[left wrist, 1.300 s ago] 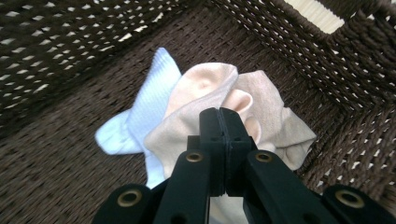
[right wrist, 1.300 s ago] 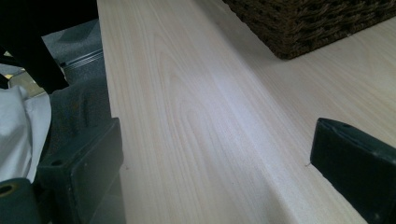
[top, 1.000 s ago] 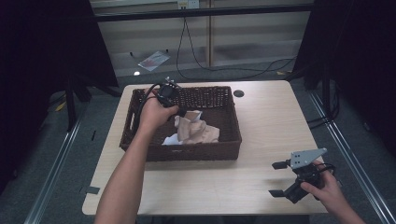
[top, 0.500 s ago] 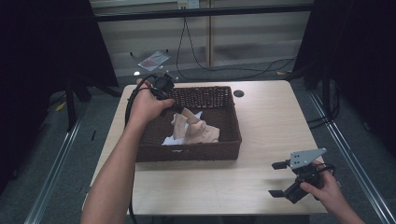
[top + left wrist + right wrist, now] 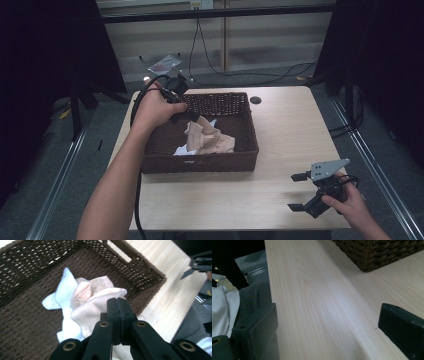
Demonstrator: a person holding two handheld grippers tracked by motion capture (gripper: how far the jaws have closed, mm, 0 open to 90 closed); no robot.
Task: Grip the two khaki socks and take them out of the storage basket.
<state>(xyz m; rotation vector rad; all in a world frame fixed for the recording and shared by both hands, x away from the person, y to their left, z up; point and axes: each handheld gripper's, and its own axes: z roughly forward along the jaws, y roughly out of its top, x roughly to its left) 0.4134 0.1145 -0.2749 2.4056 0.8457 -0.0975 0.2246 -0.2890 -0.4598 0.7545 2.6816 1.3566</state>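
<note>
A dark wicker basket [image 5: 200, 163] sits left of centre on the table. My left gripper [image 5: 190, 118] hangs over its back left part, shut on a corner of a beige cloth [image 5: 212, 141] that stretches up from the basket floor. In the left gripper view the jaws [image 5: 117, 312] are pressed together, with the beige cloth [image 5: 91, 311] pinched in them and draped below. A white cloth [image 5: 64, 288] lies under it. My right gripper [image 5: 294, 192] rests near the front right corner of the table. Its jaws stand wide apart over bare wood [image 5: 319, 295].
The basket corner [image 5: 382, 252] lies ahead of my right gripper. A small dark round hole [image 5: 255, 100] marks the table behind the basket. Cables [image 5: 250, 75] run over the floor beyond the far edge. A cable [image 5: 137, 200] hangs from my left hand.
My left hand has risen and drawn back toward the basket's far left corner, pulling the beige cloth up into a peak. The right gripper has stayed put.
</note>
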